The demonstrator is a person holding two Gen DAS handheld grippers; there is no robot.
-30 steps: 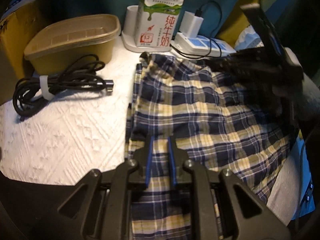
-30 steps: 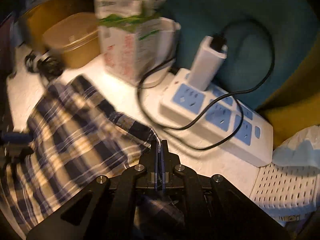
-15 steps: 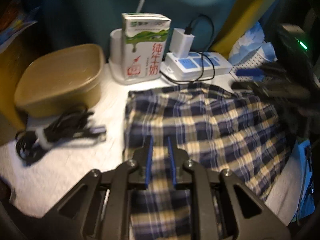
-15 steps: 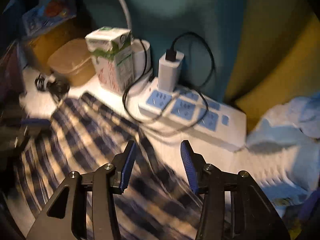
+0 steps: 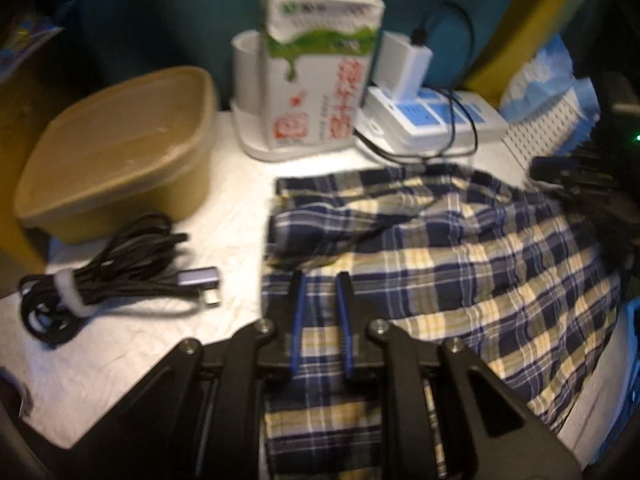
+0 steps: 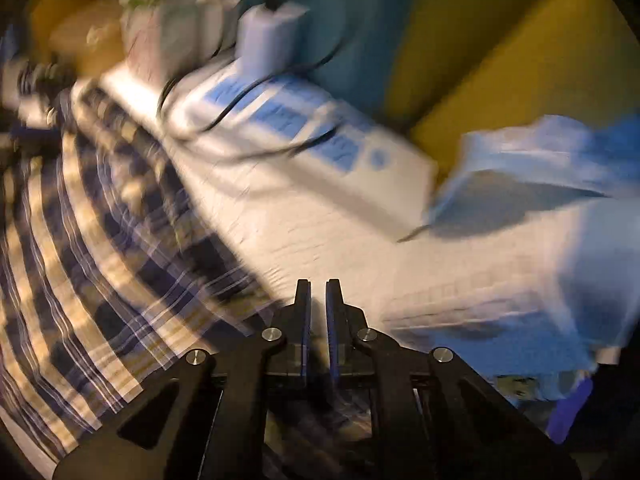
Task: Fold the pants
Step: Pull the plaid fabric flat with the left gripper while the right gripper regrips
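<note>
Plaid pants lie partly folded on the bench; left tongs pinch their near edge, right tongs closing, empty; further folds remain.

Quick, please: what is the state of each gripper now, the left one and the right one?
Left gripper: nearly closed, plaid pants between its fingers.
Right gripper: jaws closing, nothing between them.

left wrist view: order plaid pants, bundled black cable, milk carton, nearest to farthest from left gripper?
1. plaid pants, under the left gripper.
2. bundled black cable, off to its left.
3. milk carton, upright at the back.
</note>
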